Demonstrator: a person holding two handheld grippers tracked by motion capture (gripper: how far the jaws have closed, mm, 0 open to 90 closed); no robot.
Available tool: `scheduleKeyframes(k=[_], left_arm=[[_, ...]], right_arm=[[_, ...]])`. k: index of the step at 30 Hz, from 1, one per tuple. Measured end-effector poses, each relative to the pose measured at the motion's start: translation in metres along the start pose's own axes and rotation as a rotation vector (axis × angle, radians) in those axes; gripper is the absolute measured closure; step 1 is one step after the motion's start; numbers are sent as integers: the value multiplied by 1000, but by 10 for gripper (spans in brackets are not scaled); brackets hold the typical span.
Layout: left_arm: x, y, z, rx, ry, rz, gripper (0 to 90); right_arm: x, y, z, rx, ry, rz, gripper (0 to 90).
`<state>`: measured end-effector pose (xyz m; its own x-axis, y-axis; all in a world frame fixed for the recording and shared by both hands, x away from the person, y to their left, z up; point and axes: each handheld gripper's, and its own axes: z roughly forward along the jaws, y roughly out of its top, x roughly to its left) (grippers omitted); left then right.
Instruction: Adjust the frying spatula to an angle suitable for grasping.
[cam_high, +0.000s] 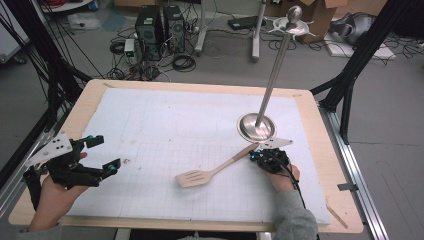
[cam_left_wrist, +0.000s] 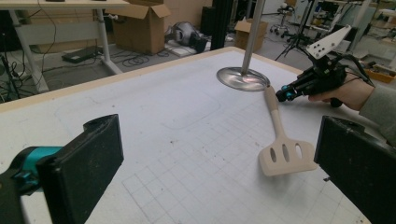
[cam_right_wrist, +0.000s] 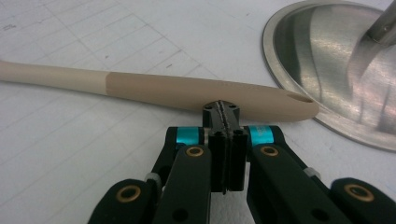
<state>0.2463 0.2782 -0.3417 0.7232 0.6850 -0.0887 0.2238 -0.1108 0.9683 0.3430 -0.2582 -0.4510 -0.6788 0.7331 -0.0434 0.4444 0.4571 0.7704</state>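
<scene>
1. Nearest the high camera: 2 forearms enter from the bottom edge, each hand holding 1 gripper over the white gridded mat (cam_high: 165, 130) on the wooden table (cam_high: 320, 150).
2. Left gripper (cam_high: 102, 155): jaws spread wide, nothing between them. It sits at the mat's left edge, well apart from the spatula.
3. Right gripper (cam_right_wrist: 223, 111): jaws pressed together, pads meeting with nothing between them. Closed tips sit just at the near side of the spatula handle; contact cannot be confirmed.
4. Spatula (cam_high: 207, 173): pale, slotted blade, lying flat on the mat right of centre. Blade points toward the person's left; handle end lies just beside the rim of the steel base, whether touching I cannot tell.
5. Metal stand (cam_high: 272, 75): round steel base (cam_right_wrist: 327, 56) on the mat, pole upright, behind the right gripper.
6. Floor beyond the table: cardboard boxes (cam_left_wrist: 140, 25), cables, computer towers (cam_high: 160, 25).
</scene>
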Motion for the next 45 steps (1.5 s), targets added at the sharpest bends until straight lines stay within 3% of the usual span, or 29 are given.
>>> scheduleKeyframes(k=[15,19,27,36,45], left_arm=[[0,-1,-4,2,8,-2,18],[1,-1,-4,0,8,-5,18],[0,-1,-5,-3,10,-2,18],[1,-1,-7,-4,9,-4,18],[1,-2,-7,-2,11,-4,18]], right_arm=[[3,12,14,-8,5,-17,900],[7,16,8,-71,25,-8,900],[33,38,15,-90,111,-46,900],[67,56,42,-32,197,-109,900],[83,60,55,8,253,-133,900]])
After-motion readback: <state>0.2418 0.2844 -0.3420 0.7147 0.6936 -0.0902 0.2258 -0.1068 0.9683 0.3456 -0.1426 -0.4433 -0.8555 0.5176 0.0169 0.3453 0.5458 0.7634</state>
